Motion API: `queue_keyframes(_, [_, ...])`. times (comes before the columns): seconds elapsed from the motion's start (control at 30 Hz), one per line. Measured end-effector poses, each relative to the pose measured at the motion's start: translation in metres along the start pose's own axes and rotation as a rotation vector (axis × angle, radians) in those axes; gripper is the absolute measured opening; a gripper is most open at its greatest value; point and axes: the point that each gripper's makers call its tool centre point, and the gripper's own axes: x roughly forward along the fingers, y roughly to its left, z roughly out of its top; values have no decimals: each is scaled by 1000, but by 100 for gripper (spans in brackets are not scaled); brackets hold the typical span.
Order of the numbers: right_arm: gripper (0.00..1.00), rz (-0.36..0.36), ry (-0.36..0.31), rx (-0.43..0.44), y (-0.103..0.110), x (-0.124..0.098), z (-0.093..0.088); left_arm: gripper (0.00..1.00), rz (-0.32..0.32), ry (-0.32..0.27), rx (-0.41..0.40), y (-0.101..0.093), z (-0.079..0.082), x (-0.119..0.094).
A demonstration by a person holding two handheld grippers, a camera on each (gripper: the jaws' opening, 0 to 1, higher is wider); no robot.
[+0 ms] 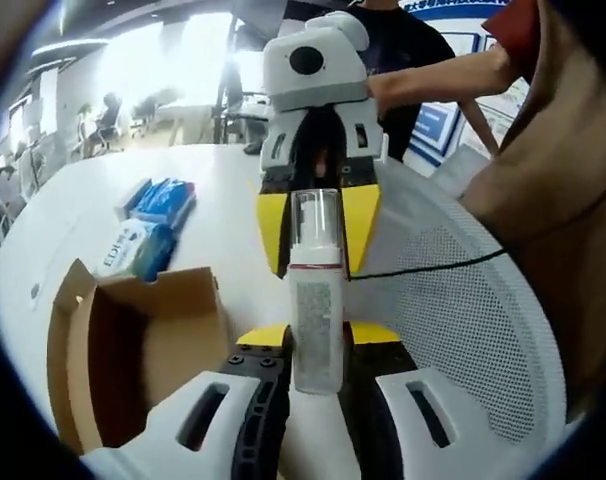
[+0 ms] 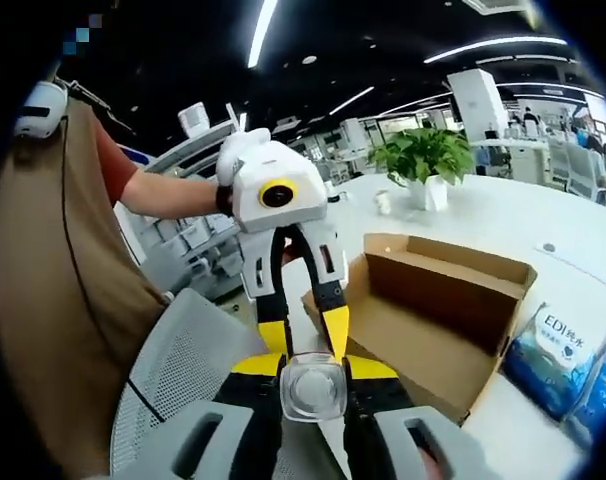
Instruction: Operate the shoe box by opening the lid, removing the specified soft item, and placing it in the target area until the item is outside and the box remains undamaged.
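So right now the bottle (image 1: 316, 290) is out of the box (image 1: 133, 340) and pinched between both grippers at once. The left gripper (image 1: 316, 375) has its fingers closed narrow on the base end, and the right gripper (image 2: 310, 392) has its fingers closed on the clear cap end. Looks like a hand-off in mid-air, above the gap between the surface (image 1: 103, 190) and the mesh chair (image 1: 463, 300).

If I'm reading it right, the step is passing or carrying the bottle to wherever it gets set down. Tips, as I'd judge it:
- Don't let both grippers pull in different directions; the cap could pop or the bottle could twist out.
- One gripper should ease open only once the other has a firm hold on the body rather than on the slick cap.
- Keep it upright-ish over the surface, not over the chair, so a slip lands somewhere flat.

Room-wise: the box sits open near the surface's edge, flaps up, so swing wide of those flaps to keep it undamaged. The blue packs (image 1: 153, 225) lie just beyond the box. There's bare white surface past them for a landing spot.
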Motion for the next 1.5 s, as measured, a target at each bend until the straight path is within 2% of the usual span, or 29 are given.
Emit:
queue_keyframes(0.13, [17, -1, 32, -27, 1, 5, -4, 19, -3, 42, 21, -1, -5, 0])
queue_keyframes(0.33, [17, -10, 67, -17, 2, 8, -9, 20, -10, 59, 19, -2, -10, -1])
queue_keyframes(0.7, [17, -22, 20, 98, -5, 1, -9, 21, 2, 12, -25, 3, -5, 1])
queue_keyframes(0.93, [17, -28, 39, 111, -6, -4, -17, 24, 10, 0, -39, 5, -6, 2])
queue_keyframes(1.1, [17, -41, 50, 117, -10, -11, -23, 27, 33, -44, -74, 10, -4, -6])
queue_keyframes(1.27, [17, -60, 61, 121, -15, -20, -26, 34, 78, -95, -124, 19, -5, -16])
queue_keyframes(1.43, [17, -85, 65, 125, -24, -31, -26, 39, 174, -222, -228, 37, -2, -37])
queue_keyframes(1.5, [17, -94, 71, 122, -27, -36, -26, 43, 217, -233, -236, 43, -8, -43])
